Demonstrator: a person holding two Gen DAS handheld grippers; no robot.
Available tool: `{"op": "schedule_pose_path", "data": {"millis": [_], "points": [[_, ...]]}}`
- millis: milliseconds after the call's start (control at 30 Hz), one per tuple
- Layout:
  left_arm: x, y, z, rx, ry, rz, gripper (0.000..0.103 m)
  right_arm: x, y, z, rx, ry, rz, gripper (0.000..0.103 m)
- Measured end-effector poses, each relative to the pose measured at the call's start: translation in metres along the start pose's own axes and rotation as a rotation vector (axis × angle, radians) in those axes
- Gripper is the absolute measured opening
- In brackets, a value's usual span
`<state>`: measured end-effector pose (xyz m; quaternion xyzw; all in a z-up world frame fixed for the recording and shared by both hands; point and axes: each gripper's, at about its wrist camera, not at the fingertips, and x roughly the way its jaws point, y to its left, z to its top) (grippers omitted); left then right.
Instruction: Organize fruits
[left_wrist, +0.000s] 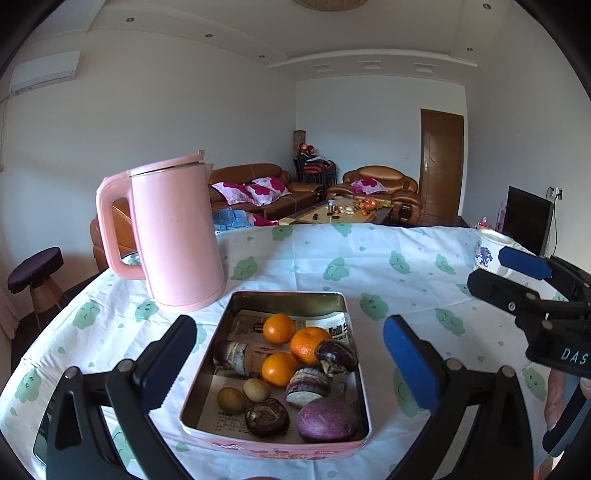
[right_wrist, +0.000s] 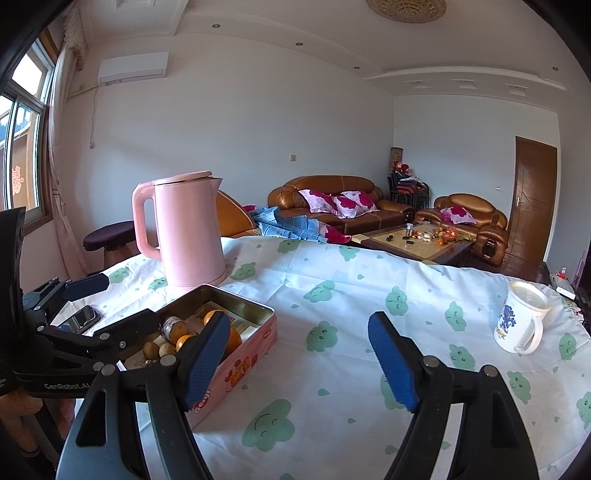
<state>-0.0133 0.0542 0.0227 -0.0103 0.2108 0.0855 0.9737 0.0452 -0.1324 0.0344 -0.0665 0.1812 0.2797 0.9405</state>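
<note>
An open pink tin (left_wrist: 280, 448) lined with newspaper lies on the cloud-print tablecloth. It holds three oranges (left_wrist: 308, 345), a purple passion fruit (left_wrist: 327, 421), two small brown longans (left_wrist: 231, 400), cut sugar cane pieces (left_wrist: 231, 356) and dark water chestnuts (left_wrist: 266, 417). My left gripper (left_wrist: 291, 350) hovers open just in front of the tin, its fingers wider than the tin and touching nothing. My right gripper (right_wrist: 299, 358) is open and empty over bare cloth, to the right of the tin (right_wrist: 255, 354). It also shows as the right gripper (left_wrist: 498, 275) in the left wrist view.
A pink kettle (left_wrist: 177, 236) stands behind the tin on its left. A white mug (right_wrist: 519, 321) with a blue print sits at the table's right edge. A dark flat device (right_wrist: 83, 317) lies left of the tin. Sofas and a coffee table lie beyond.
</note>
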Motion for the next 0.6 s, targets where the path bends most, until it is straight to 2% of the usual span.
{"op": "schedule_pose_path", "data": {"millis": [600], "points": [[0.005, -0.008, -0.006, 0.028, 0.032, -0.002, 0.103, -0.003, -0.012, -0.011, 0.004, 0.020, -0.028, 0.078]]}}
